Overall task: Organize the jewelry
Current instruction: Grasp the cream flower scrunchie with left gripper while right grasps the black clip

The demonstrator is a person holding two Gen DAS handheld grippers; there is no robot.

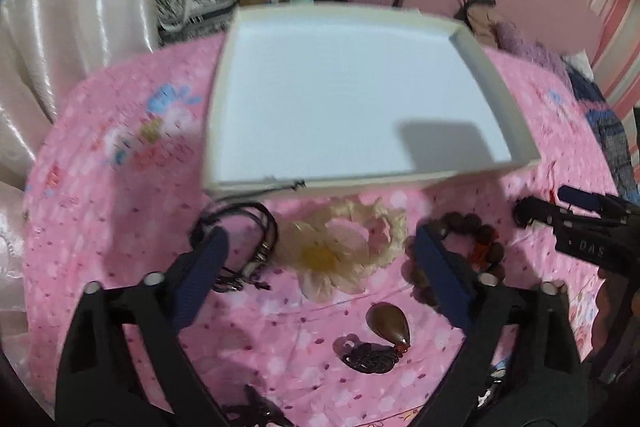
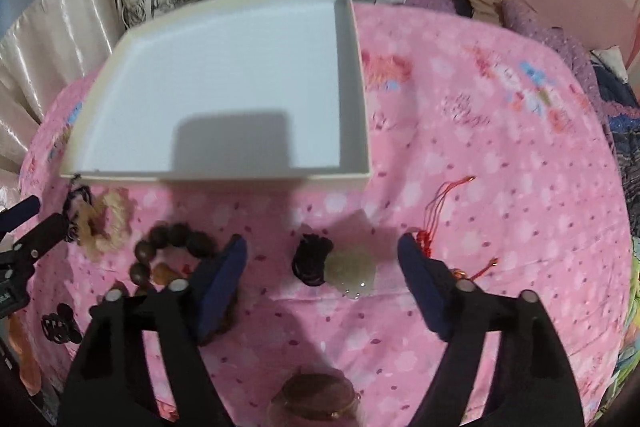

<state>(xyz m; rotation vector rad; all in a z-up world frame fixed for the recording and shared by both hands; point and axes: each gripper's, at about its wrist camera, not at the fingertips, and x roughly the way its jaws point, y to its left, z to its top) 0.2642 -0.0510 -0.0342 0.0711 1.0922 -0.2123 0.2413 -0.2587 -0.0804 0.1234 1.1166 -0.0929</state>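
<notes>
My left gripper (image 1: 320, 239) is open above a cream flower scrunchie (image 1: 344, 247) lying between its fingers, untouched. A black cord necklace (image 1: 248, 247) lies by the left finger and a brown bead bracelet (image 1: 472, 239) by the right one. Nearer lies a brown teardrop pendant (image 1: 384, 335) on a black knot. My right gripper (image 2: 322, 245) is open over a pale jade pendant (image 2: 348, 271) with a black cord. A red cord (image 2: 436, 223) runs past its right finger and the bead bracelet (image 2: 172, 243) sits at its left finger. The white box (image 1: 496, 87) beyond holds nothing.
Everything rests on a pink flowered cloth (image 2: 500, 187). The box (image 2: 352, 87) has low walls. A black knot charm (image 2: 60, 323) lies at the left and a blurred brownish round thing (image 2: 316, 399) at the bottom edge. Curtains, bags and clothes crowd the background.
</notes>
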